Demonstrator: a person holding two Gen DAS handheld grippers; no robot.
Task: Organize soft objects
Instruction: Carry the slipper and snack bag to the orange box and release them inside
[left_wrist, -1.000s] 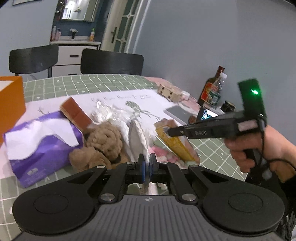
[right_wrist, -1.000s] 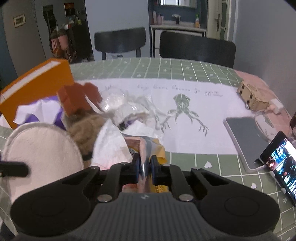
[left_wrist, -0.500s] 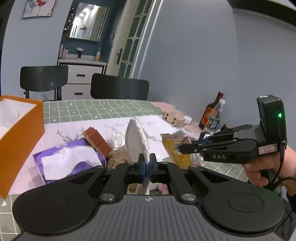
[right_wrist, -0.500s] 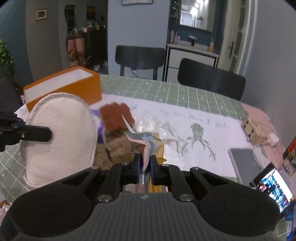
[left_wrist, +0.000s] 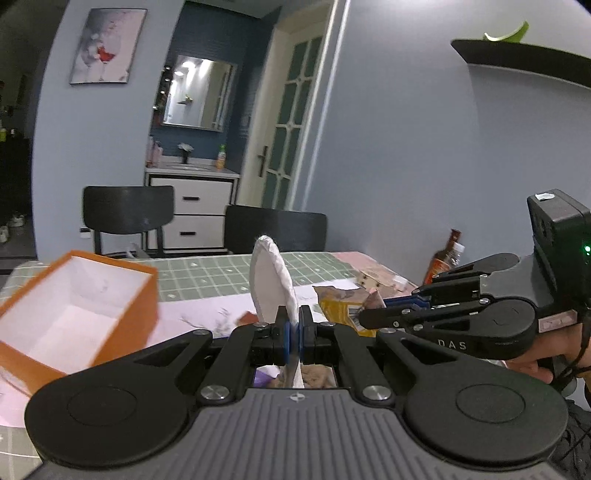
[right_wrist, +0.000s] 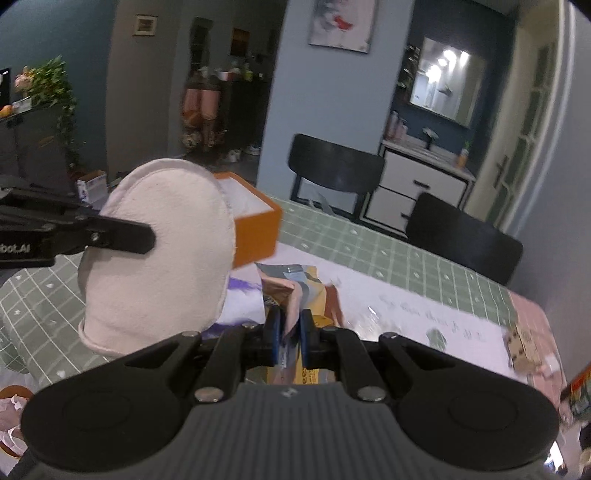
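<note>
My left gripper (left_wrist: 294, 338) is shut on a flat cream fabric pad (left_wrist: 271, 282), held up edge-on above the table; the right wrist view shows the same pad's (right_wrist: 159, 254) broad face pinched by the left gripper's fingers (right_wrist: 122, 234). My right gripper (right_wrist: 289, 332) is shut on a crinkled yellow and pink snack bag (right_wrist: 295, 291), lifted off the table; in the left wrist view this bag (left_wrist: 341, 301) hangs from the right gripper (left_wrist: 369, 317) at the right. An open orange box (left_wrist: 79, 306) with a white inside stands at the left.
The green checked tablecloth (right_wrist: 388, 254) carries a white drawn-on paper sheet (right_wrist: 424, 314). A brown bottle (left_wrist: 443, 258) and a small cardboard figure (right_wrist: 522, 345) sit at the table's right. Two black chairs (right_wrist: 461, 240) stand behind it. A purple tissue pack (right_wrist: 240, 286) lies below the bag.
Both grippers rose off the table with their loads: the cream pad and the snack bag are lifted clear of the pile. The orange box now sits nearer, to the left.
</note>
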